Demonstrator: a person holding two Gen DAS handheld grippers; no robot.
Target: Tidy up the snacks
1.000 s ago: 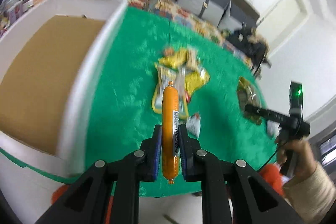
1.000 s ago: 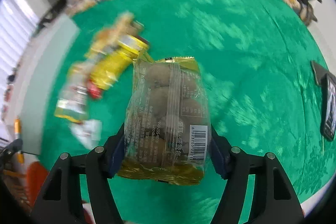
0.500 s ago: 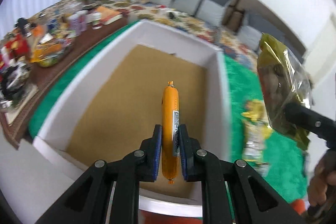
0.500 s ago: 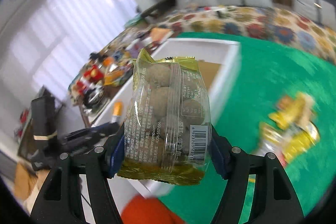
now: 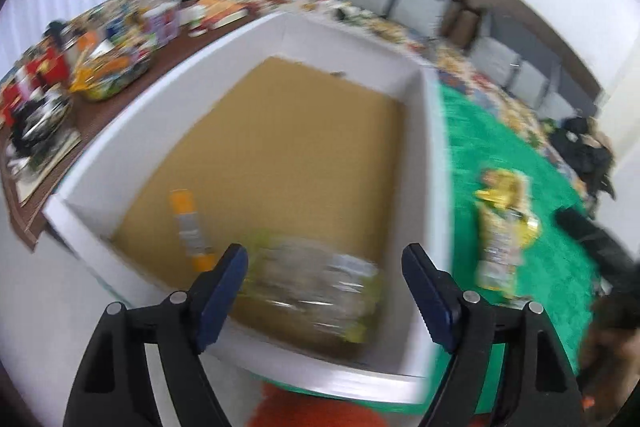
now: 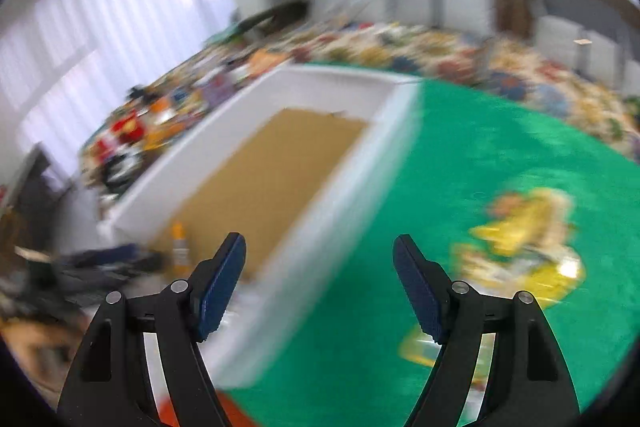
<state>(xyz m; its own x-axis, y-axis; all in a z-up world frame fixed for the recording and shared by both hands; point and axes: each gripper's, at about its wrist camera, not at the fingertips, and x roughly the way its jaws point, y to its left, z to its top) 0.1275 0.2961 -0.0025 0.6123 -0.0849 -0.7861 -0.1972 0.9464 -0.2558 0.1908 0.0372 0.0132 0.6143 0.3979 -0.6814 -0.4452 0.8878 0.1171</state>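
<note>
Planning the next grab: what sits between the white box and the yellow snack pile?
In the right wrist view, only bare green cloth separates the white box from the snack pile.

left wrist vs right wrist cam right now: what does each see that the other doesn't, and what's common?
Left wrist only: a clear bag of round snacks lying in the box's near end, blurred, and the left claw, opening with nothing between its pads.

Right wrist only: window curtains and the right claw, opening and empty.

Both: the white box with its cardboard floor, the orange sausage inside, the yellow snack packets on the green cloth.
</note>
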